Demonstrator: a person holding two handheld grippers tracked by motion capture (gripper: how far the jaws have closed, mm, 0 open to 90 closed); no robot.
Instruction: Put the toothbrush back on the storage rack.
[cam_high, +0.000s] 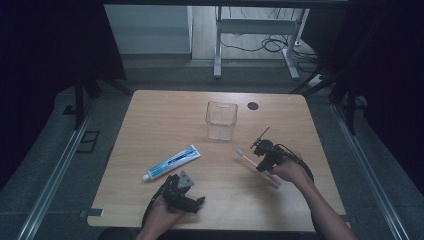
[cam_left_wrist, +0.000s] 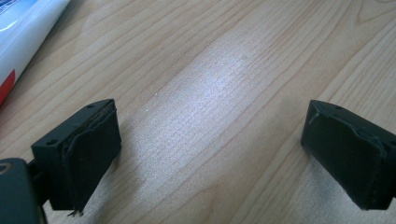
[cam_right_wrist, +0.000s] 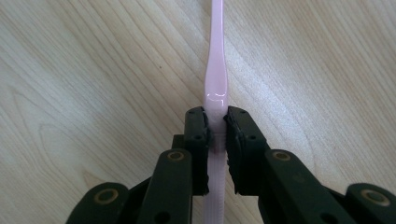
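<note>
A pink toothbrush (cam_right_wrist: 215, 88) lies on the wooden table (cam_high: 165, 115), and my right gripper (cam_right_wrist: 217, 126) is shut on its handle. From above, the toothbrush (cam_high: 248, 159) points its head up-left, toward a clear plastic cup (cam_high: 221, 120) at the table's middle back, with the right gripper (cam_high: 264, 159) over its handle. A blue and white toothpaste tube (cam_high: 172, 162) lies left of centre. My left gripper (cam_high: 192, 202) rests near the front edge, just below the tube. In its own view the left gripper (cam_left_wrist: 210, 154) is open over bare wood, with the tube (cam_left_wrist: 23, 32) at the top left.
A small black round mark (cam_high: 253, 105) sits near the table's back edge, right of the cup. Beyond the table are a white desk frame (cam_high: 255, 30) and cables on the floor. Metal rails run along both sides of the table.
</note>
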